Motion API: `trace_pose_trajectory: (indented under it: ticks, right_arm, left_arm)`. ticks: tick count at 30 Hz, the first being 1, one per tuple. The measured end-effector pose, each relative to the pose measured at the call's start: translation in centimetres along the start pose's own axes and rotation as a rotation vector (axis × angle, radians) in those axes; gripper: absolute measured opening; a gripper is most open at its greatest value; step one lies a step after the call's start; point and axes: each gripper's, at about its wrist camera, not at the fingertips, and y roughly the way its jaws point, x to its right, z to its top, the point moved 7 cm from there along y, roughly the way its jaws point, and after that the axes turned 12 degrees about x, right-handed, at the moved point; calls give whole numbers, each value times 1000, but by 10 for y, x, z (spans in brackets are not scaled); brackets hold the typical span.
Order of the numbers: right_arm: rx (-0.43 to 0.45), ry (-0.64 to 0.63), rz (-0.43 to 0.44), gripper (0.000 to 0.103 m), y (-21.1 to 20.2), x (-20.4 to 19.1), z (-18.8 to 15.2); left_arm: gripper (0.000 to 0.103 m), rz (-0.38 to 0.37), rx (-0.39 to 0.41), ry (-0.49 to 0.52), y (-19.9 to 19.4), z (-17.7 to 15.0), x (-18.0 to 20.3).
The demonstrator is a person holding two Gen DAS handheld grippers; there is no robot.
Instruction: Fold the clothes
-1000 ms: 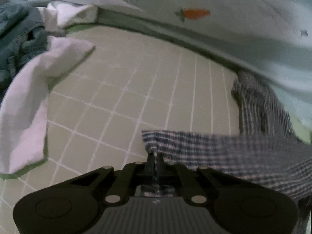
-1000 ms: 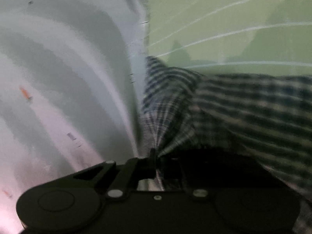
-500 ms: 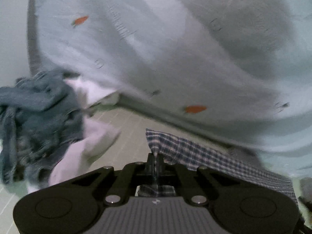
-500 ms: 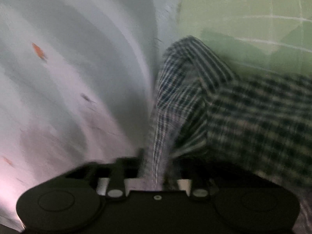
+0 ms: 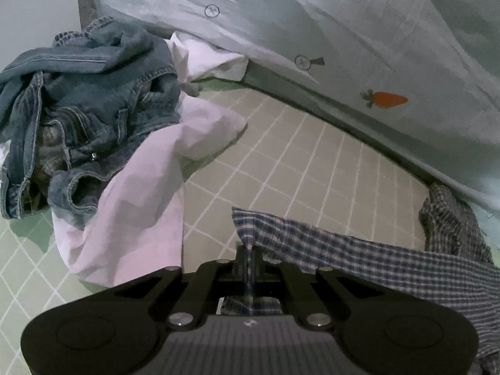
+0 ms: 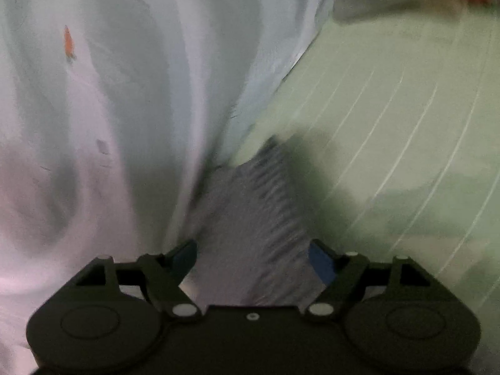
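Green grid-lined mat [image 5: 300, 156] serves as work surface, bordered by a pale carrot-print sheet [image 5: 359, 31]. Left gripper [image 5: 248, 250] pinches a corner of the checked shirt [image 5: 359, 259], jaws pressed together on the cloth. Right gripper [image 6: 250, 259] stands spread, blurred checked fabric between the fingers but not clamped. Shirt trails rumpled across the mat; jeans [image 5: 84, 106] and white garment [image 5: 140, 193] heaped left. Judgement: spreading step; next needs a right-side regrip.
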Motion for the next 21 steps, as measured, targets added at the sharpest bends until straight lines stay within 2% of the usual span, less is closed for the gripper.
trace_pose_trajectory:
  ticks: [1, 4, 5, 6, 7, 9, 12, 17, 19, 20, 21]
  right_arm:
    - [-1, -55, -34, 80, 7, 4, 3]
    - [-94, -139, -87, 76, 40, 17, -2]
    - [-123, -141, -84, 64, 48, 18, -5]
    - [-144, -150, -76, 48, 56, 18, -9]
    - [-164, -172, -70, 40, 65, 15, -14]
    - [-186, -235, -87, 9, 78, 11, -19]
    - [-160, -314, -111, 3, 89, 8, -16]
    - [-133, -412, -140, 2, 101, 4, -4]
    - [-139, -476, -157, 15, 97, 0, -5]
    - [-135, -507, -165, 38, 93, -1, -5]
    - [-126, -527, -174, 63, 88, -2, -4]
  left_arm:
    - [2, 3, -5, 2, 2, -2, -1]
    - [2, 14, -19, 7, 7, -6, -3]
    - [2, 17, -23, 9, 9, -8, -3]
    - [2, 20, -28, 11, 11, -9, -4]
    - [2, 24, -33, 13, 13, -11, -5]
    - [2, 28, -44, 9, 15, -14, -7]
    - [2, 27, -63, -10, 19, -19, -9]
    - [4, 40, -98, -34, 23, -32, -9]
    - [9, 54, -91, -18, 22, -33, -8]
    - [16, 56, -91, -19, 22, -34, -8]
    - [18, 58, -92, -21, 21, -34, -8]
